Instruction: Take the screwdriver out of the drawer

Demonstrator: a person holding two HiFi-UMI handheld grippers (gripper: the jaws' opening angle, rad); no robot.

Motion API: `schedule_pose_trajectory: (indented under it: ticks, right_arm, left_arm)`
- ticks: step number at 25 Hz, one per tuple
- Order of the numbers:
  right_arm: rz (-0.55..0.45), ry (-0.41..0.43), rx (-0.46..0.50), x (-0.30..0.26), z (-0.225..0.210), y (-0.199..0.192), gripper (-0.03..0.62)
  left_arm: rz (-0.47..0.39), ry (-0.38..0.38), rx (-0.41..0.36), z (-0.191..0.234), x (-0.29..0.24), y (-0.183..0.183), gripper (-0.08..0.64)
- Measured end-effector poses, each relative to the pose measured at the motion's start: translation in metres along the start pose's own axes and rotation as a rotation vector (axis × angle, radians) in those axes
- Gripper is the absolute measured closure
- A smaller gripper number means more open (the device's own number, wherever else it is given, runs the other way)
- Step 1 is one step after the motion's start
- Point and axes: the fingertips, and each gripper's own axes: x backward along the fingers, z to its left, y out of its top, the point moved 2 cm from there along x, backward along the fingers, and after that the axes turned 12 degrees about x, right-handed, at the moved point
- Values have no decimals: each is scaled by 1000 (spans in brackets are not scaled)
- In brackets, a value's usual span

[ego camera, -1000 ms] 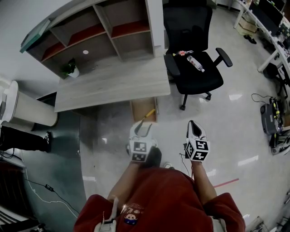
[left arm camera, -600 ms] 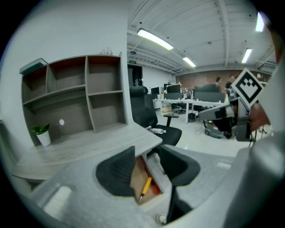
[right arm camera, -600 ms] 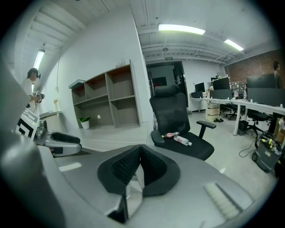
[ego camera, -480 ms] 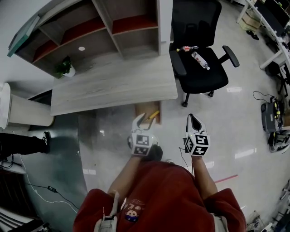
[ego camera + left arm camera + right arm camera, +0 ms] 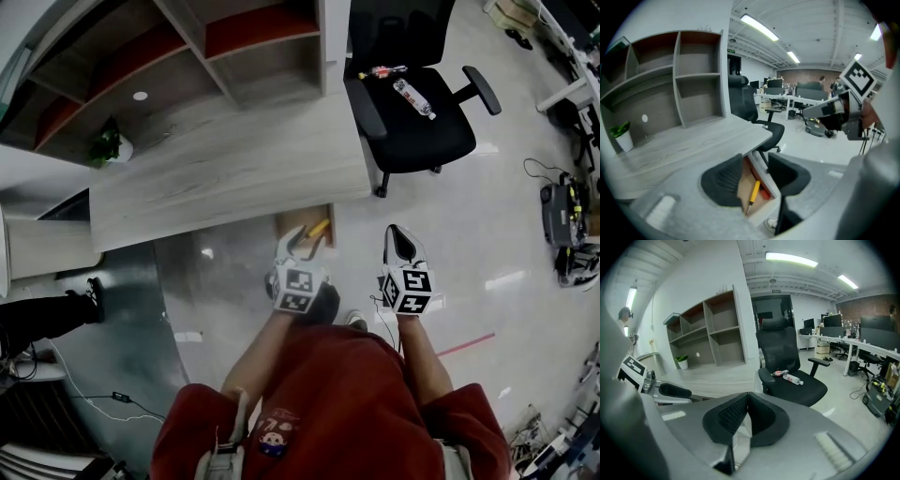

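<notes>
Down in the open drawer [image 5: 289, 223] [image 5: 746, 182], which juts from under the front edge of the desk [image 5: 225, 169] near its right corner, the screwdriver [image 5: 317, 229] [image 5: 754, 192] lies loose on the brown bottom, yellow handle toward the desk. Just above it hangs the left gripper [image 5: 298, 246] [image 5: 757, 176], its jaws spread wide with the tool showing in the gap between them, ungripped. Beside it, the right gripper [image 5: 399, 236] [image 5: 745, 416] has its jaws pressed together on nothing, facing a black office chair [image 5: 412, 122] with a bottle [image 5: 412, 98] on its seat.
</notes>
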Motion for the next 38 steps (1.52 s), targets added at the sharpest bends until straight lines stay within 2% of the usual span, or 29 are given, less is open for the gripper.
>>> schedule_pose_trajectory:
  ticks: [16,20,27,38]
  right_arm:
    - [64,-27,4,-45,12,-8,591]
    - [86,-37,13,-48,5,-19,591]
    - [129,2,2,-66,-1,-42,591]
    - [165,114,24,-99,3,-80,591]
  left_arm:
    - [180,-155,-119,19,-72,-52,388]
    - [233,-178,-115,20,-95,-76,388]
    - [344,-150,-122,33,-132,-114,388]
    - [447,-88,-108,44,-191,-159,388]
